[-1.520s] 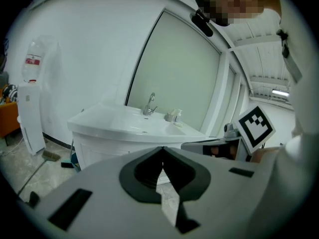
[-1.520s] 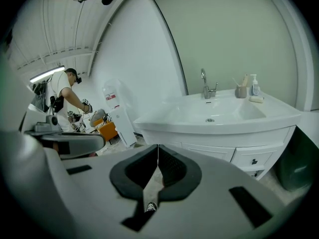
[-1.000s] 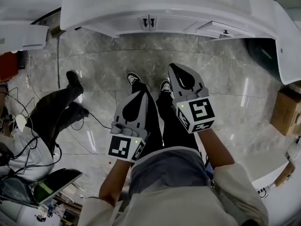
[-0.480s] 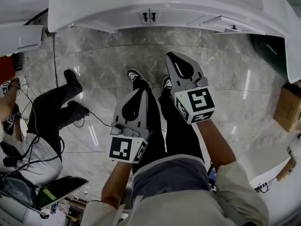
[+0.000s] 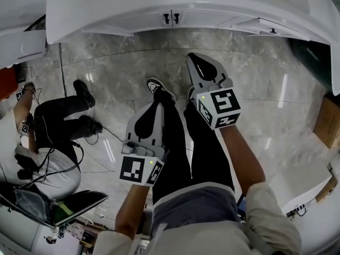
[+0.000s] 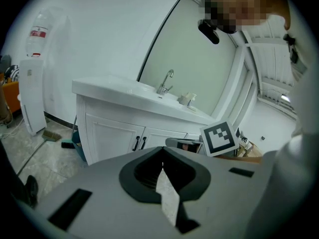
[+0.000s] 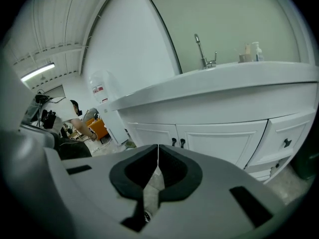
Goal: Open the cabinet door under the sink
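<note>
A white sink cabinet [image 5: 175, 7] runs along the top of the head view. Its two doors [image 7: 209, 141] are closed, with a pair of black handles [image 5: 171, 18] at the middle seam; the same handles [image 7: 178, 143] show in the right gripper view and the handles [image 6: 139, 143] in the left gripper view. My left gripper [image 5: 157, 106] is shut and empty, held over my legs. My right gripper [image 5: 192, 58] is shut and empty, further forward, well short of the doors. A faucet [image 7: 203, 51] stands on the sink top.
A seated person in dark trousers [image 5: 58, 121] is on the floor to my left, with cables [image 5: 109, 137] around. A cardboard box [image 5: 328, 122] stands at the right. A drawer with a black knob [image 7: 286, 143] sits right of the doors. A water dispenser [image 6: 34, 83] stands left of the cabinet.
The cabinet has come slightly closer as I moved forward. Both grippers kept their pose, shut. The seated person at left has shifted.
</note>
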Demonstrator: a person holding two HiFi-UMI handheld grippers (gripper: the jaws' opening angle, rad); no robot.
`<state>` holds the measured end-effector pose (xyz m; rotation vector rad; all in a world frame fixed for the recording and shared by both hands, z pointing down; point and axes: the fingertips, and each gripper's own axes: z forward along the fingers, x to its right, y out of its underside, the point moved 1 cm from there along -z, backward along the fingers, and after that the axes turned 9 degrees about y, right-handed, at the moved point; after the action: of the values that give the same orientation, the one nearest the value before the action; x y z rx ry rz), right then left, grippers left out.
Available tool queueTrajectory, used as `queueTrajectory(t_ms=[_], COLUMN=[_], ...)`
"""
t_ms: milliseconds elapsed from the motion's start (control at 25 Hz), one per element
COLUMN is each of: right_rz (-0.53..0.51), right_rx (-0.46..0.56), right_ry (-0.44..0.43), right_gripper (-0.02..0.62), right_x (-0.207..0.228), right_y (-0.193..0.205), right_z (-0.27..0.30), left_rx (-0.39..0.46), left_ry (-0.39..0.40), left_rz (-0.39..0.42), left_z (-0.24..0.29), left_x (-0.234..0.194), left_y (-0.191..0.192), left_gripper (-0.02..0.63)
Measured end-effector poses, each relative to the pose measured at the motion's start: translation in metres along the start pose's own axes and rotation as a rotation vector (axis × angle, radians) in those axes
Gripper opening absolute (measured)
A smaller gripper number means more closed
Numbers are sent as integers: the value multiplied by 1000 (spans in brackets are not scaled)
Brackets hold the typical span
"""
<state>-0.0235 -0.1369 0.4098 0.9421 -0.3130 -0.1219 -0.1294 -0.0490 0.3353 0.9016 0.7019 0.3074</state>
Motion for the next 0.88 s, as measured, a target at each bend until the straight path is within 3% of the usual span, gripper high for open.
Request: queueTrajectory(t_ms=[320,880], right_rz=[-1,12], right_rx=[-24,-28], right_ry=[59,74], right_gripper=[12,14], right_x=[17,30], right_y=[18,27], right_z=[44,101], left_rx=[-9,-26], left_ry=[45,26], left_rz=[-38,-136], left_z=[18,31], left_x=[-10,-37], left_y=[4,18], left_gripper=[2,2])
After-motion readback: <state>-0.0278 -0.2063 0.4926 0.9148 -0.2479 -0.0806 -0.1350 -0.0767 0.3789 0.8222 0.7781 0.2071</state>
